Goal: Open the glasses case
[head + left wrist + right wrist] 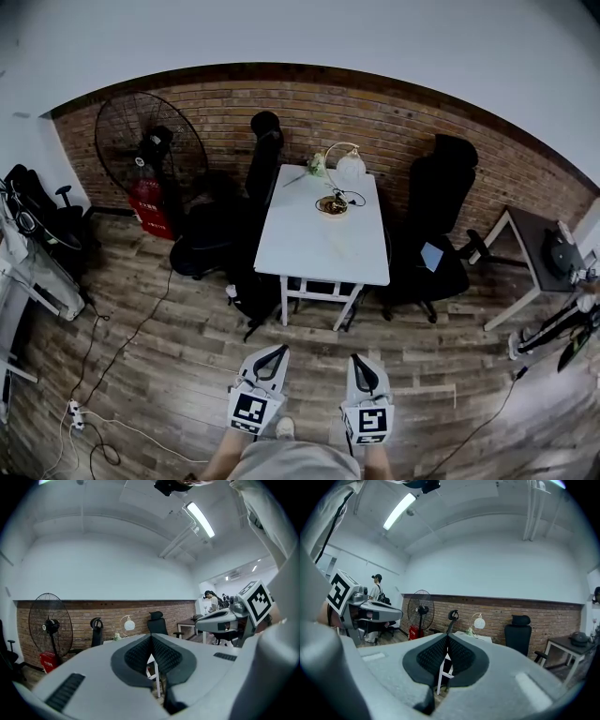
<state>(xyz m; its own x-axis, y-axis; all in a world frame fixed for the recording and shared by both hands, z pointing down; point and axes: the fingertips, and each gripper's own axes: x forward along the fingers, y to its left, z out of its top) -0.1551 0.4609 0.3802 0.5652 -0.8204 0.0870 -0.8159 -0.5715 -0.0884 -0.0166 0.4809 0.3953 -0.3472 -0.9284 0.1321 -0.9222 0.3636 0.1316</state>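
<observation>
Glasses case we cannot pick out for certain: only a small brownish object (331,204) lies near the white worktop's (309,253) far edge, beside the lamp (349,165). Our left tool (278,350) and right tool (362,358) hang over the wooden floor (169,375), well short of the worktop's near edge, each with jaws pressed together on nothing.

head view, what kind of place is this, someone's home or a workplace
Most likely a workplace, an office or lab room rather than a home: a white table with a black office chair beside it, and a large standing fan against a bare brick wall.
</observation>
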